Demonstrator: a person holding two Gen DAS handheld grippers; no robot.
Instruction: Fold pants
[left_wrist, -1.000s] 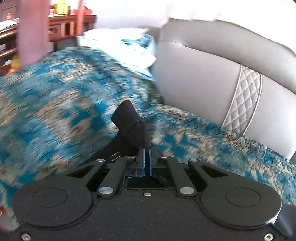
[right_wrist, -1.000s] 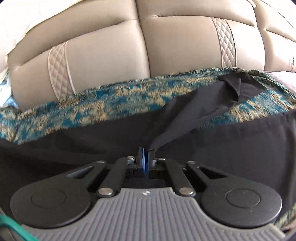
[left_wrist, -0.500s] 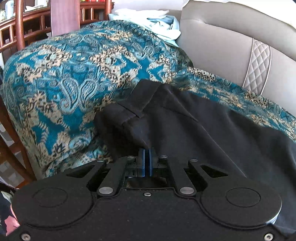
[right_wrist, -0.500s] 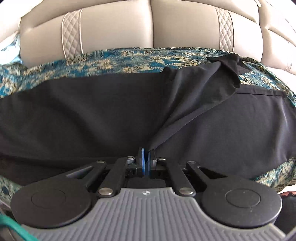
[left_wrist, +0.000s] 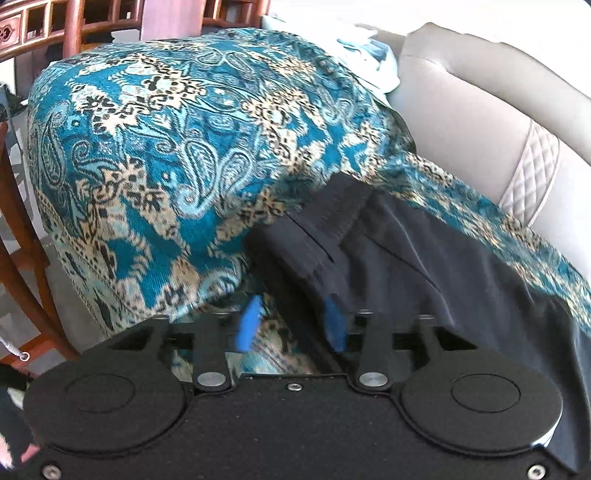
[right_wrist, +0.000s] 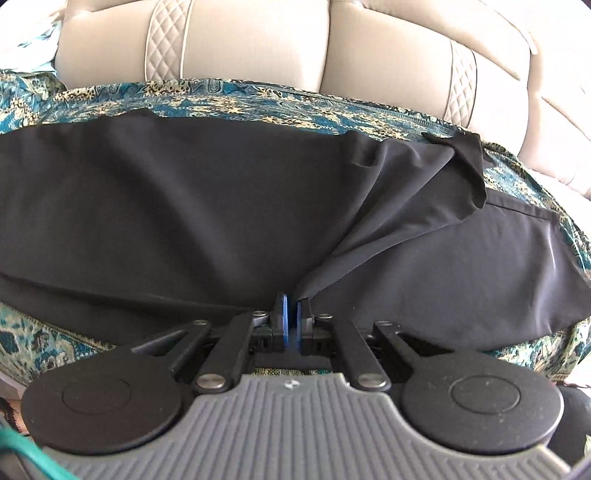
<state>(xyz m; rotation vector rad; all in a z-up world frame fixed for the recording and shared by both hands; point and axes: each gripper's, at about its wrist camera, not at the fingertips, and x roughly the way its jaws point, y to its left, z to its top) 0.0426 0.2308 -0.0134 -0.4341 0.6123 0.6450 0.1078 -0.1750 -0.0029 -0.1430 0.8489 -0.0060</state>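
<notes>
Now that the left claw (left_wrist: 291, 325) has released the black pants' (left_wrist: 424, 258) waistband (left_wrist: 314, 236), the right claw (right_wrist: 291, 314) stays clenched on a pant leg (right_wrist: 388, 206), finishing this fold.

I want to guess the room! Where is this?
Probably a living room at home: a beige leather sofa draped with a teal paisley throw, black pants on it, and carved wooden furniture behind.
</notes>
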